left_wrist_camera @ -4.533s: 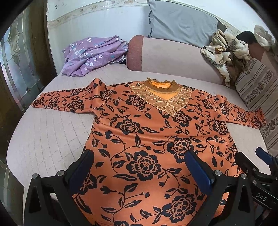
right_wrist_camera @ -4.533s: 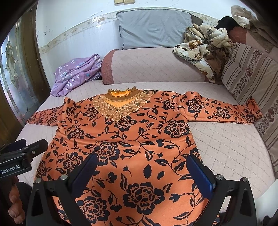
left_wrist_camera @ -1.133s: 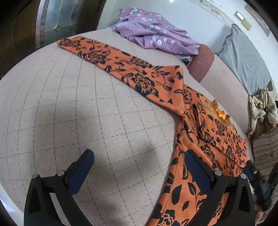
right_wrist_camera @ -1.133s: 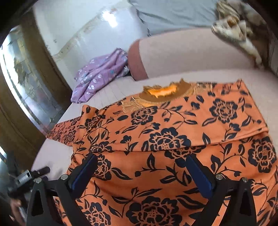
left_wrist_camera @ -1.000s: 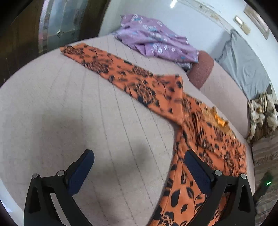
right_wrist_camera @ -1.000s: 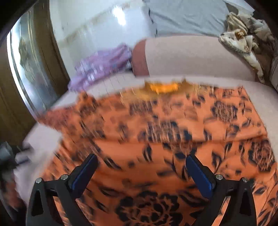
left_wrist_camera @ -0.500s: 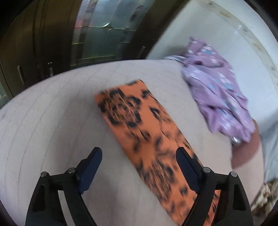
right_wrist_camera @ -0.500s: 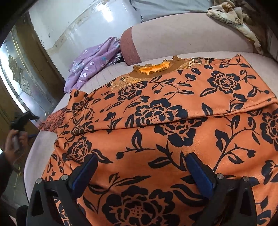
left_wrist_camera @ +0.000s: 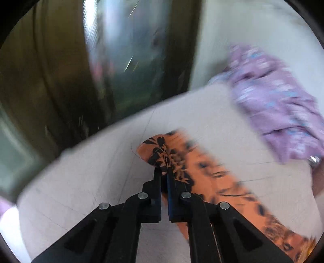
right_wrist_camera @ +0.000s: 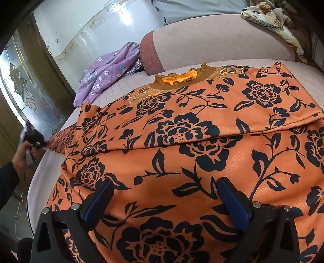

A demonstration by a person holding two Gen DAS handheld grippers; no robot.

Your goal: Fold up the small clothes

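Note:
An orange top with black flowers (right_wrist_camera: 182, 131) lies flat on the pale quilted bed (right_wrist_camera: 129, 83), its right sleeve folded across the chest. In the left wrist view my left gripper (left_wrist_camera: 164, 172) is shut on the cuff end of the other sleeve (left_wrist_camera: 202, 172), which runs away to the lower right; the picture is blurred. The right wrist view shows that gripper (right_wrist_camera: 35, 139) small at the far left, in a person's hand. My right gripper (right_wrist_camera: 164, 188) hangs open just over the lower body of the top, with nothing between its fingers.
A crumpled purple flowered garment (right_wrist_camera: 109, 72) lies at the bed's far left corner, near the held cuff. A pink bolster (right_wrist_camera: 212, 40) and a heap of patterned cloth (right_wrist_camera: 269, 16) line the back. A dark door with leaded glass (left_wrist_camera: 131, 50) stands past the bed's left edge.
The left gripper travelled out along the sleeve to its cuff and closed on it. The right gripper stays open over the top's body, hardly moved.

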